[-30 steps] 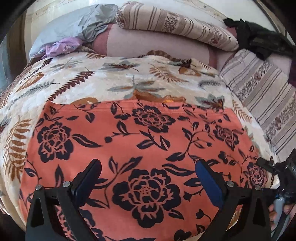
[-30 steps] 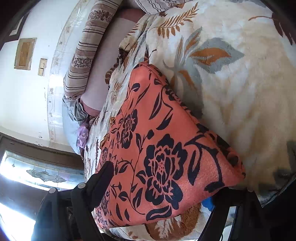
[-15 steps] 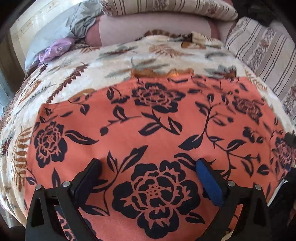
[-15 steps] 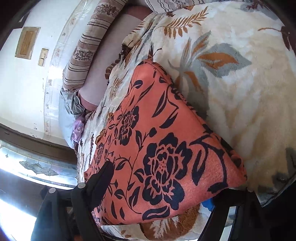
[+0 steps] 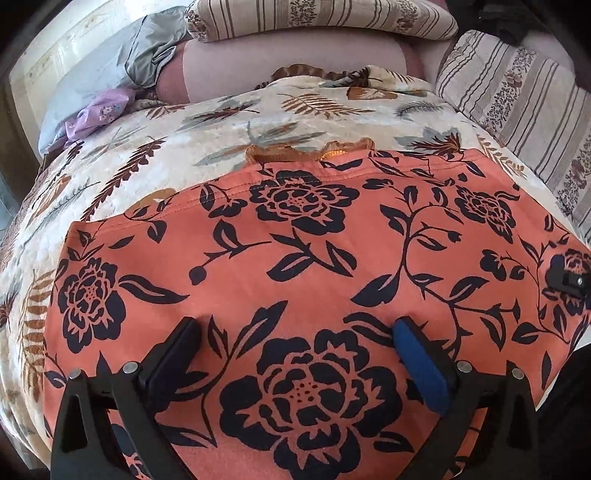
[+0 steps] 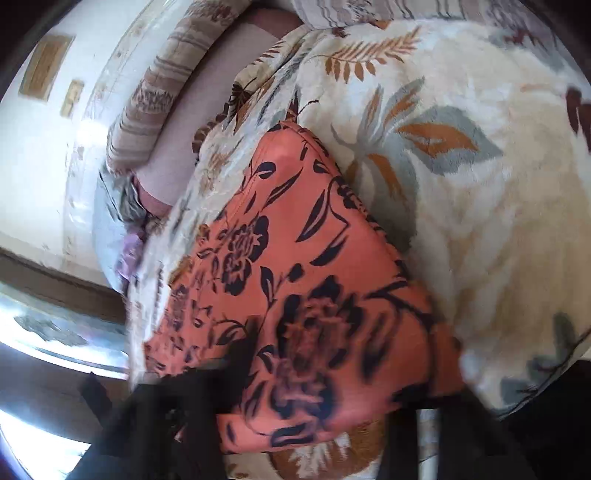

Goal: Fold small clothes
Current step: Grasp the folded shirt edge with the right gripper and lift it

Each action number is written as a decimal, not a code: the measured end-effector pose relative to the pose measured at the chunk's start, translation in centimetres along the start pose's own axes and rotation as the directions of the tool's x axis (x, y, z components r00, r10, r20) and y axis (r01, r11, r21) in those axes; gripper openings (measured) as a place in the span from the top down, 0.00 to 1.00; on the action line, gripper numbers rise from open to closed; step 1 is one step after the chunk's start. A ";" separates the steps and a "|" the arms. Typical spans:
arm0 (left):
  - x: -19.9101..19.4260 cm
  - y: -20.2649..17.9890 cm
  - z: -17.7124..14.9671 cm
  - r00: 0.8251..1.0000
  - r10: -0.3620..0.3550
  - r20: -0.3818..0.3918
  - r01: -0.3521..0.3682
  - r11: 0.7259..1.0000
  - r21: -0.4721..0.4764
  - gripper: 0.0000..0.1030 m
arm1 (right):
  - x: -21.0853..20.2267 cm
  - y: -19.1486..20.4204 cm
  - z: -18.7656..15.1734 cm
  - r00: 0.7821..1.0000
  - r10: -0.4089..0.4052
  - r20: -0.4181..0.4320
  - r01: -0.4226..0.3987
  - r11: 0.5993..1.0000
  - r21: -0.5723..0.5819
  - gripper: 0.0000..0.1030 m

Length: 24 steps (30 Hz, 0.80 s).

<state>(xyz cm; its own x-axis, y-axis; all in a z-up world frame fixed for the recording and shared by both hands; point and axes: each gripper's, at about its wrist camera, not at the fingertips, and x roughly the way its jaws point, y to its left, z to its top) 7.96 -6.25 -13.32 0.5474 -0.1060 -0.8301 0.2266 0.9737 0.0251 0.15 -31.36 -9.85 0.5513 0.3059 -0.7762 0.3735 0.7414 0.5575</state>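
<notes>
An orange garment with black flowers (image 5: 314, 266) lies flat on a cream leaf-patterned blanket (image 5: 207, 140). My left gripper (image 5: 295, 350) is open, its two fingers spread wide just over the garment's near edge, with nothing between them. In the right wrist view the same garment (image 6: 295, 280) fills the middle, and my right gripper (image 6: 325, 373) stands open at its near corner; this view is blurred by motion. The tip of the right gripper shows at the garment's right edge in the left wrist view (image 5: 569, 280).
Striped cushions (image 5: 317, 18) and a pink bolster (image 5: 291, 59) lie at the back. A grey cloth (image 5: 122, 62) and a purple cloth (image 5: 99, 114) sit at the back left. Another striped cushion (image 5: 524, 99) is at the right. The bed's edge runs along the near side.
My left gripper has moved forward over the garment and then tilted up a little. My right gripper has swung, so its view is now blurred. Both jaws stayed open.
</notes>
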 end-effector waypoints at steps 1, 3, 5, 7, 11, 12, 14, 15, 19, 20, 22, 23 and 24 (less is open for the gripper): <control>0.0 0.1 0.0 1.000 -0.007 0.003 0.007 1.000 -0.002 0.00 | -0.5 1.7 0.3 0.999 -0.027 0.017 0.028 0.998 -0.056 0.88; -0.1 0.4 0.0 1.000 -0.026 0.007 0.026 1.000 -0.015 0.00 | -2.0 6.1 0.6 0.996 -0.031 0.088 0.047 0.980 -0.191 0.88; -0.5 1.3 0.2 0.997 -0.073 0.015 0.074 0.996 -0.058 0.00 | -3.1 11.1 0.3 0.991 0.020 0.131 0.023 0.947 -0.319 0.88; -1.6 3.8 0.5 0.990 -0.128 0.056 0.136 0.974 -0.180 0.00 | -3.4 15.0 -1.0 0.988 0.077 0.132 -0.016 0.912 -0.409 0.88; -5.4 11.9 0.6 0.980 -0.085 0.181 0.165 0.852 -0.497 0.00 | -1.8 20.0 -6.7 0.991 0.113 0.069 -0.047 0.788 -0.614 0.87; -6.1 13.5 0.4 0.977 -0.082 0.199 0.180 0.819 -0.545 0.00 | -0.2 20.6 -8.4 0.996 0.086 0.034 -0.041 0.744 -0.667 0.87; -6.9 15.5 0.1 0.975 -0.083 0.207 0.192 0.785 -0.589 0.00 | 4.6 19.7 -10.4 0.996 -0.019 -0.083 -0.044 0.719 -0.694 0.87; -7.1 16.0 0.0 0.976 -0.085 0.201 0.191 0.782 -0.593 0.00 | 7.4 18.4 -10.7 0.985 -0.062 -0.161 -0.060 0.751 -0.658 0.86; -8.0 15.9 -0.6 0.972 -0.108 0.209 0.211 0.795 -0.569 0.00 | 7.3 16.7 -8.4 0.972 0.072 -0.222 -0.173 0.860 -0.480 0.87; -7.9 15.6 -0.6 0.969 -0.127 0.213 0.227 0.796 -0.561 0.00 | 6.4 16.9 -8.0 0.974 0.092 -0.207 -0.183 0.856 -0.483 0.87; -7.4 14.9 -0.4 0.959 -0.187 0.213 0.275 0.793 -0.544 0.00 | 4.8 17.3 -7.2 0.979 0.121 -0.162 -0.187 0.851 -0.491 0.87; -7.2 14.6 -0.2 0.954 -0.214 0.212 0.296 0.789 -0.538 0.00 | 4.0 17.3 -6.8 0.979 0.142 -0.144 -0.195 0.856 -0.479 0.87; -7.0 14.0 -0.1 0.944 -0.249 0.218 0.328 0.783 -0.529 0.00 | 3.4 17.2 -6.4 0.978 0.162 -0.129 -0.204 0.862 -0.465 0.87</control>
<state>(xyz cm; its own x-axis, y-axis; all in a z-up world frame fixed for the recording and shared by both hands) 7.28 8.18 -7.24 0.6360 -0.3862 -0.6681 -0.0689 0.8340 -0.5475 3.62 -13.76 -4.79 0.5033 0.4967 -0.7071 -0.1375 0.8539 0.5019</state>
